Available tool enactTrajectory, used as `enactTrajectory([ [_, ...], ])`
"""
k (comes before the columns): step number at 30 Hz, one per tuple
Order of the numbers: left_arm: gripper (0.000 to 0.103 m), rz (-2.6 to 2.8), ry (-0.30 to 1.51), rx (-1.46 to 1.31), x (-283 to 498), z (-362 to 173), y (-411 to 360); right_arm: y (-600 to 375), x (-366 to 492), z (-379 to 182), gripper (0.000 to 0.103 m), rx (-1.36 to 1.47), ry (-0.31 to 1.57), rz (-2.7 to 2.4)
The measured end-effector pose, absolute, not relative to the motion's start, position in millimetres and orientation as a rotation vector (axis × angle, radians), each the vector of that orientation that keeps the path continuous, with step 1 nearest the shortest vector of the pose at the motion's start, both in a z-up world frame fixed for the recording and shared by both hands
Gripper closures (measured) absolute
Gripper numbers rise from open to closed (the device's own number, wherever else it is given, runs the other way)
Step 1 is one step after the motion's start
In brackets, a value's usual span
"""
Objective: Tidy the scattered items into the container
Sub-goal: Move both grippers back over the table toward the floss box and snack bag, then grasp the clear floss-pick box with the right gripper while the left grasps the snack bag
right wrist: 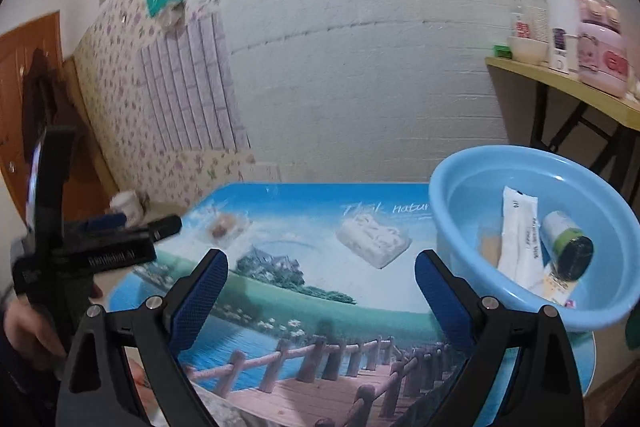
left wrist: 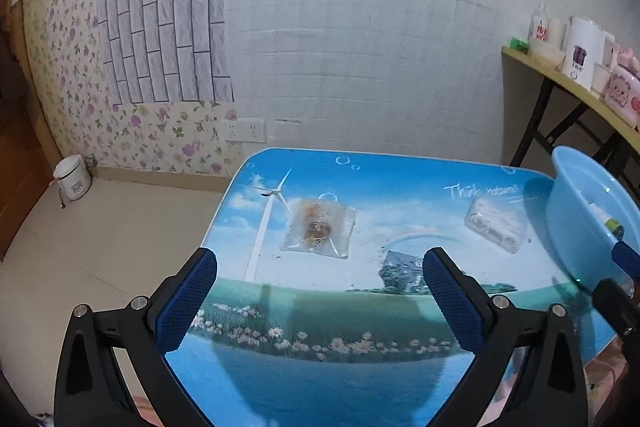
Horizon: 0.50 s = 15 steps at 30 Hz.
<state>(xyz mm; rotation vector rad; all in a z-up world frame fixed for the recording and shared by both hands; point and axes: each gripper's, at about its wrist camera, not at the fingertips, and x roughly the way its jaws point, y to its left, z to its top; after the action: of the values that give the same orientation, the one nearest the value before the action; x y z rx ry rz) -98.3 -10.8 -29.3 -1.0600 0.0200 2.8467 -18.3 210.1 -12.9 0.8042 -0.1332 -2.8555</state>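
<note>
Both claws hang released, left gripper [left wrist: 320,303] and right gripper [right wrist: 322,297] above the scenic-print table [right wrist: 280,307]. At 11 o'clock lies a clear packet [left wrist: 318,229] with brown contents; a white-filled packet [right wrist: 374,237] sits centre; the blue basin [right wrist: 460,211] at 2 o'clock holds a white sachet [right wrist: 518,231].

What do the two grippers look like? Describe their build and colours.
Both match: the left gripper and right gripper have black angular plastic arms with silver bolts, and fingers faced with blue textured pads. The left gripper's black body bears white lettering, too blurred to read.
</note>
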Motion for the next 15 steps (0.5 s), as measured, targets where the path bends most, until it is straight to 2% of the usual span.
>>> enactTrajectory([
  [7, 0.000, 2.805, 0.068, -1.186, -132.6, -53.6, -5.8, 203.3, -59.6, -32.5, 0.007, 0.905, -0.024, -2.819],
  [15, 0.000, 2.759, 0.115, -1.266, -165.3, -72.9, -7.3, 162.9, -102.6, -37.7, 0.007, 0.904, 0.323, -2.688],
])
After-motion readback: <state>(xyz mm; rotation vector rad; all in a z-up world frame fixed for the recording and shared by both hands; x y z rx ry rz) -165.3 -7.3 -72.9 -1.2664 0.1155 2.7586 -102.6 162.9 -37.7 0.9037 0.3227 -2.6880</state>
